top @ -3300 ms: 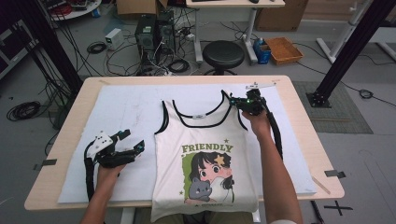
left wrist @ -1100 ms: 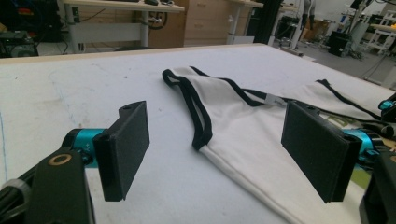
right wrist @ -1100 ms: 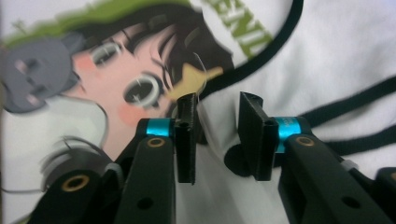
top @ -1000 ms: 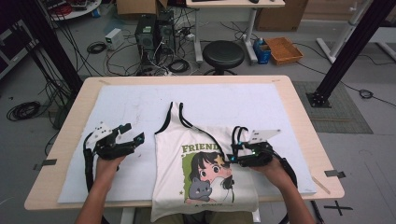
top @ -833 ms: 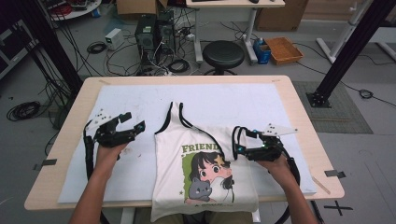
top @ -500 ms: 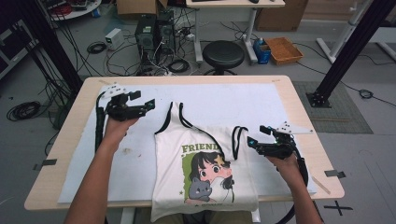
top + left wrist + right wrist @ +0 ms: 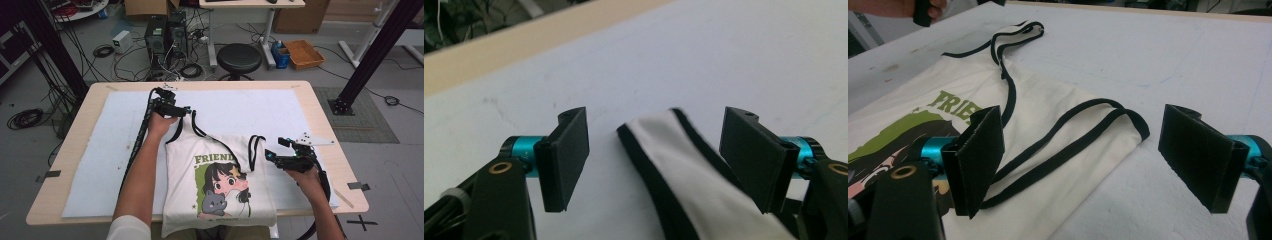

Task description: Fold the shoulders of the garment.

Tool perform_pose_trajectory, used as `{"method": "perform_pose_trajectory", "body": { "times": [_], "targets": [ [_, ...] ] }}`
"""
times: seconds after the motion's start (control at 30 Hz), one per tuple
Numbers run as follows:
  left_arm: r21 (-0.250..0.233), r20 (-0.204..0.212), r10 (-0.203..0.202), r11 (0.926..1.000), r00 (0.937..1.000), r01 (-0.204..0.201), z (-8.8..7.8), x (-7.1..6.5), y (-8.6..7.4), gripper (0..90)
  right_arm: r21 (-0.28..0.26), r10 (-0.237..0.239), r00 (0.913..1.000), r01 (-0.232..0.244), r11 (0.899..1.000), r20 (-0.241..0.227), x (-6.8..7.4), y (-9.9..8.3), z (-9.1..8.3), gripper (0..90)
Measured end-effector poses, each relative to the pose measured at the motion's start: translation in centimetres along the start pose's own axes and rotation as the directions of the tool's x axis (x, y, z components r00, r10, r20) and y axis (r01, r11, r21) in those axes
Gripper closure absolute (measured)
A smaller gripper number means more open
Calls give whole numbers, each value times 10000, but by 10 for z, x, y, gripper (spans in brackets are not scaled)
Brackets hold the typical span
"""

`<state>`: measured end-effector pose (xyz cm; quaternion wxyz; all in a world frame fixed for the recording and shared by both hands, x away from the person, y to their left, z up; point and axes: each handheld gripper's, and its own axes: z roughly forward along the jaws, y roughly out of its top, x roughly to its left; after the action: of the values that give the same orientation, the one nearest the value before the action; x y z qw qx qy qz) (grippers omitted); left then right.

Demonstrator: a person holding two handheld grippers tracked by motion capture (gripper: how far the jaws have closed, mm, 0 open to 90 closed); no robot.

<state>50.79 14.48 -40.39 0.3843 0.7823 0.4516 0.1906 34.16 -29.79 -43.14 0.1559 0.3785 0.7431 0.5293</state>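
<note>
Folding a tank top [image 7: 220, 185] looks to be the work in hand: it lies printed side up on the white mat [image 7: 300, 115] covering the worktop [image 7: 320, 100], hem at the near edge. Its right strap [image 7: 255, 150] has been laid over toward the near side, while the left strap [image 7: 192, 122] reaches toward the far left. The left tool [image 7: 186, 111] sits at that strap's end; in the left gripper view the strap tip [image 7: 664, 145] lies between its pads, which have just been closing but stand apart and do not press it. The right tool [image 7: 270, 155] rests just right of the folded strap, jaws apart and empty. Next, I judge, the left tool must pinch the strap and carry it nearward to match the right one.
</note>
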Motion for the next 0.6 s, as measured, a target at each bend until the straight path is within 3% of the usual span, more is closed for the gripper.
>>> {"method": "perform_pose_trajectory", "body": {
  "times": [0.03,0.07,0.13,0.23,0.3,0.33,0.37,0.4,0.43,0.47,0.53,0.6],
  "targets": [
    [0,0,0,10000,10000,0,0,0,0,279,20,6,10000,-6,10000,-4,0,0,0,182],
    [359,97,-233,9991,9997,229,9,3,-5,279,12,-12,10000,12,10000,-9,-1,-1,0,182],
    [776,191,-229,9968,9996,214,15,3,-10,280,38,-8,10000,8,10000,-32,-1,-1,0,182],
    [1005,371,-173,9948,9992,135,20,3,-13,360,99,70,9999,-69,9999,-80,-2,-2,1,182],
    [1189,364,5,9929,9993,-48,24,0,-15,410,128,23,10000,-21,9999,-85,-1,-2,2,182],
    [1526,457,384,9873,9982,-450,30,-6,-19,476,124,-49,9999,50,9999,-108,-1,-2,3,182],
    [1526,457,384,9873,9982,-450,30,-6,-19,495,183,-6,9999,8,9998,-120,0,-2,2,182],
    [1291,463,703,9887,9965,-757,29,-11,-21,548,163,-67,9999,69,9998,-126,0,-2,2,182],
    [1291,463,703,9887,9965,-757,29,-11,-21,641,156,-111,9999,113,9998,-106,0,-2,2,182],
    [1277,851,942,9863,9919,-1047,26,-11,-22,812,162,-110,9999,111,9998,-91,0,-2,2,182],
    [1198,957,1138,9849,9889,-1250,22,-12,-23,858,102,-119,9999,120,9999,-97,-1,-2,1,182],
    [503,1111,766,9953,9909,-826,14,-8,-25,861,79,-67,9999,68,9999,-107,-1,-2,0,182]
  ]
}}
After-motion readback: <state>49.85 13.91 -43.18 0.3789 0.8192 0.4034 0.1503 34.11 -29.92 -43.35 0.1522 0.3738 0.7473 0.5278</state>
